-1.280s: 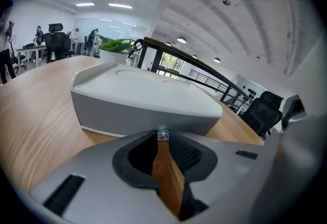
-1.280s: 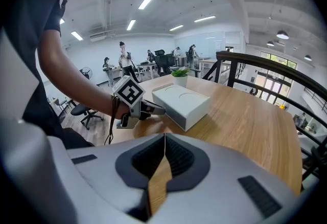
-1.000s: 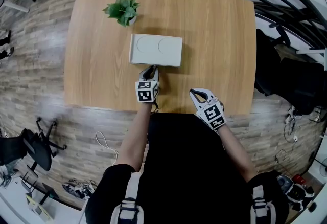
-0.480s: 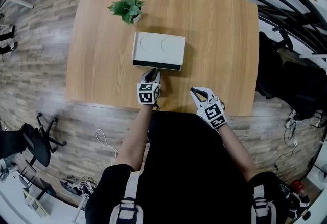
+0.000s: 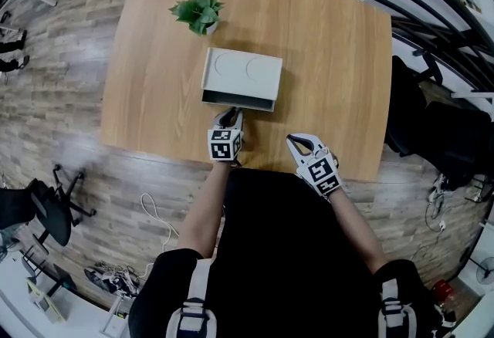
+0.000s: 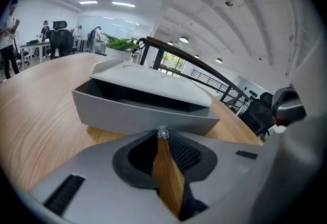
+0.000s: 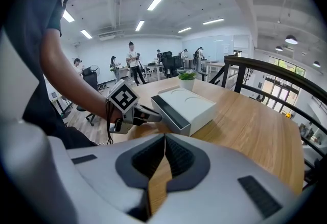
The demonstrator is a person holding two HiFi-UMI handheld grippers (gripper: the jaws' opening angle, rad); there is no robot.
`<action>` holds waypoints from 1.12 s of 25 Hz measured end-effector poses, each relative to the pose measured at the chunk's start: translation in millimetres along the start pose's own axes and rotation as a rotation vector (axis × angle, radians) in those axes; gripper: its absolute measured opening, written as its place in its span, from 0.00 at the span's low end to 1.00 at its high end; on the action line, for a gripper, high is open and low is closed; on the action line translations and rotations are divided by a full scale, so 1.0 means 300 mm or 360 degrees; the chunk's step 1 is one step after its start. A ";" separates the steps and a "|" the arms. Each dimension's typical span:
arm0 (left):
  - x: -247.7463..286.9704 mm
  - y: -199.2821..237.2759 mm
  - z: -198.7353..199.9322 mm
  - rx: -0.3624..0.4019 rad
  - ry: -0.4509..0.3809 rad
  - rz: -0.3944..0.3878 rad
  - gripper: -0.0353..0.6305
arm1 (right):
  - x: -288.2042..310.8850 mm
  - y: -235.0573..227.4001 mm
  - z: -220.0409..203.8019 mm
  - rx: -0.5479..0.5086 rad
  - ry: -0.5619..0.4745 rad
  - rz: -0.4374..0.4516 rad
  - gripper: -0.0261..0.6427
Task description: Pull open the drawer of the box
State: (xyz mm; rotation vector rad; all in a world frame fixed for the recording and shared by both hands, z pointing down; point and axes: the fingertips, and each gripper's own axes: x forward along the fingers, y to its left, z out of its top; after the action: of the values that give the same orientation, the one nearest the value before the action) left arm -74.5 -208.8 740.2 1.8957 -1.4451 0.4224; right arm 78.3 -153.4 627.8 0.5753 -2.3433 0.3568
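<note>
A flat white box (image 5: 241,72) lies on the wooden table (image 5: 332,59), and its grey drawer (image 5: 238,103) sticks out a little on the near side. In the left gripper view the drawer front (image 6: 138,115) stands out from under the white lid (image 6: 153,77), with a dark gap behind it. My left gripper (image 5: 229,114) is shut on the small clear knob (image 6: 162,132) at the middle of the drawer front. My right gripper (image 5: 297,141) hovers shut and empty over the table's near edge, to the right of the box. From the right gripper view the box (image 7: 186,103) and the left gripper (image 7: 148,114) both show.
A small potted plant (image 5: 199,11) stands behind the box at the far left. A dark metal railing (image 5: 432,28) runs along the table's right side. Office chairs (image 5: 46,213) stand on the wooden floor to the left. People (image 7: 133,59) stand at desks far off.
The drawer has slid out of the box toward me: the front was flush a second ago and now a dark gap shows. The right gripper has stayed where it was.
</note>
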 end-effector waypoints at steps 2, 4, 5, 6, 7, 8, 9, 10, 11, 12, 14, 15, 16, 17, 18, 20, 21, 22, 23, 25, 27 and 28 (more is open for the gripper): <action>-0.004 0.001 -0.005 -0.0013 -0.0010 0.0013 0.18 | 0.002 0.004 0.002 -0.0008 -0.0003 0.0008 0.08; -0.007 0.002 -0.007 -0.0016 -0.0011 0.0017 0.18 | 0.004 0.007 0.005 -0.0017 -0.0007 0.0017 0.08; -0.008 0.001 -0.008 -0.0013 -0.0009 0.0016 0.18 | 0.003 0.006 0.008 -0.0022 -0.0008 0.0020 0.08; -0.010 0.000 -0.009 -0.0010 -0.0006 0.0016 0.18 | 0.003 0.005 0.010 -0.0026 -0.0009 0.0022 0.08; -0.013 -0.001 -0.012 -0.0009 -0.0004 0.0017 0.18 | 0.002 0.004 0.012 -0.0028 -0.0011 0.0024 0.08; -0.017 -0.002 -0.016 -0.0010 -0.0003 0.0019 0.18 | 0.001 0.004 0.012 -0.0029 -0.0012 0.0026 0.08; -0.022 -0.003 -0.022 -0.0014 -0.0001 0.0022 0.18 | 0.000 0.005 0.013 -0.0031 -0.0013 0.0028 0.08; -0.026 -0.005 -0.026 -0.0018 0.0000 0.0025 0.18 | -0.001 0.005 0.013 -0.0033 -0.0015 0.0031 0.08; -0.029 -0.008 -0.029 -0.0022 0.0002 0.0027 0.18 | -0.002 0.005 0.014 -0.0036 -0.0017 0.0033 0.08; -0.033 -0.012 -0.031 -0.0023 0.0005 0.0028 0.18 | -0.003 0.006 0.015 -0.0038 -0.0019 0.0036 0.08; -0.039 -0.015 -0.035 -0.0019 0.0010 0.0028 0.18 | -0.003 0.011 0.017 -0.0044 -0.0023 0.0043 0.08; -0.041 -0.015 -0.038 -0.0014 0.0013 0.0027 0.18 | -0.001 0.014 0.018 -0.0048 -0.0025 0.0047 0.08; -0.043 -0.015 -0.043 -0.0010 0.0017 0.0027 0.18 | 0.001 0.018 0.020 -0.0052 -0.0027 0.0051 0.08; -0.045 -0.014 -0.047 -0.0007 0.0020 0.0027 0.18 | 0.004 0.021 0.021 -0.0056 -0.0029 0.0056 0.08; -0.047 -0.014 -0.051 -0.0007 0.0022 0.0027 0.18 | 0.006 0.024 0.022 -0.0060 -0.0031 0.0060 0.08; -0.051 -0.015 -0.058 -0.0007 0.0024 0.0024 0.18 | 0.007 0.028 0.023 -0.0066 -0.0033 0.0066 0.08; -0.055 -0.016 -0.061 -0.0009 0.0027 0.0025 0.18 | 0.005 0.031 0.025 -0.0070 -0.0033 0.0068 0.08; -0.060 -0.017 -0.064 -0.0011 0.0029 0.0028 0.18 | 0.003 0.033 0.027 -0.0074 -0.0034 0.0070 0.08; -0.064 -0.017 -0.067 -0.0014 0.0028 0.0032 0.18 | 0.001 0.035 0.028 -0.0076 -0.0035 0.0072 0.08; -0.072 -0.019 -0.073 -0.0019 0.0018 0.0037 0.18 | -0.002 0.040 0.027 -0.0079 -0.0038 0.0074 0.08; -0.078 -0.022 -0.082 -0.0023 0.0017 0.0040 0.18 | -0.005 0.044 0.022 -0.0082 -0.0040 0.0077 0.08; -0.083 -0.025 -0.088 -0.0022 0.0020 0.0041 0.18 | -0.007 0.047 0.020 -0.0082 -0.0041 0.0079 0.08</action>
State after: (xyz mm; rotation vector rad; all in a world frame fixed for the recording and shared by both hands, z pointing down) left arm -71.5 -171.9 740.5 1.8619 -1.4617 0.4346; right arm 69.4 -143.0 620.7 0.5006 -2.3874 0.3123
